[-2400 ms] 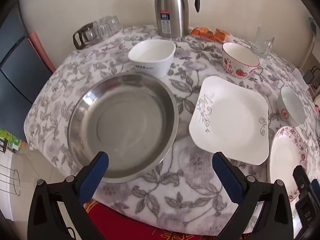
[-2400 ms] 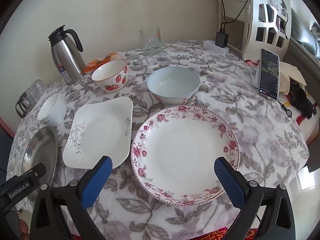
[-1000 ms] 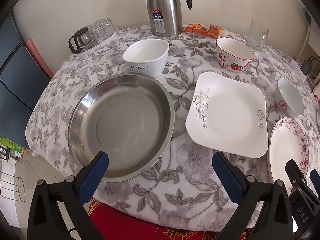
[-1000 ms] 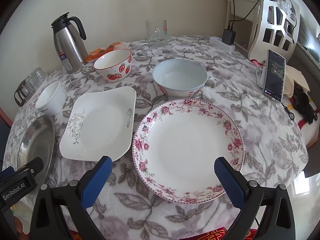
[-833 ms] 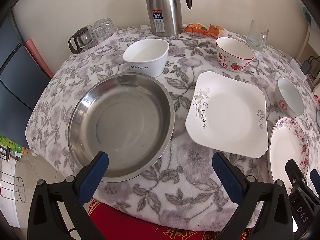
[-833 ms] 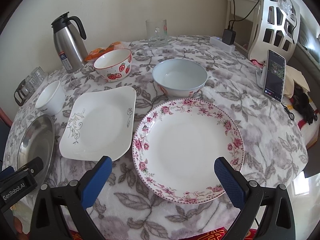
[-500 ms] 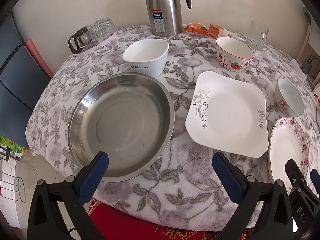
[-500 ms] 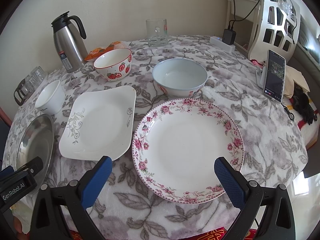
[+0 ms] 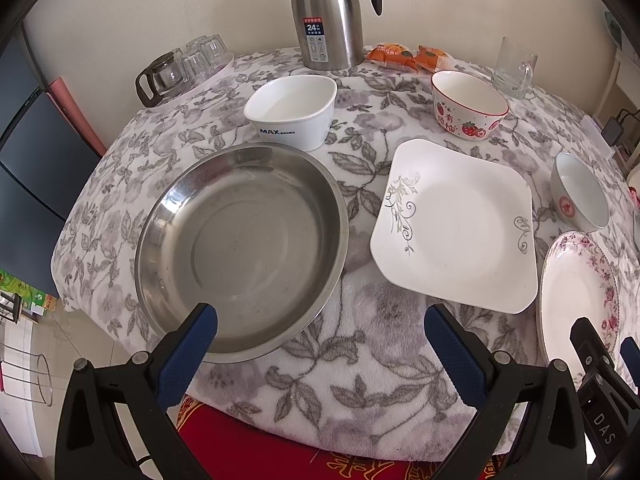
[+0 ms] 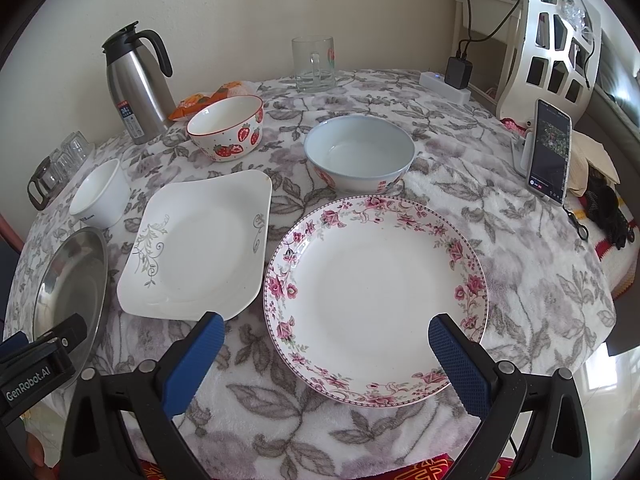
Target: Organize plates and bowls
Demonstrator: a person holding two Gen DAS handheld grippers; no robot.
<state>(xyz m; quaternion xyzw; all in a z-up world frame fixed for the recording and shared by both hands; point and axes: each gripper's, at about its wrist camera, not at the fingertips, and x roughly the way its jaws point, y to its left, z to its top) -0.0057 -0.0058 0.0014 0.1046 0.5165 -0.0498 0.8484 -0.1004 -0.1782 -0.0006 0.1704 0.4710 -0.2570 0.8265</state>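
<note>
Both grippers wide open, empty: left gripper (image 9: 320,344) over steel basin (image 9: 240,248) at counter's near edge, right gripper (image 10: 326,352) over floral plate (image 10: 376,296).

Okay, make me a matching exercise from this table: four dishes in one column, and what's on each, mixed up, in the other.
Dishes:
1. round plate
2. square plate
3. far bowl
4. square bowl

Markings:
A. printed letters MAX
B. red strawberries
C. pink flower border
D. grey scrolls at two corners

Pairs: 1-C, 2-D, 3-B, 4-A
</note>
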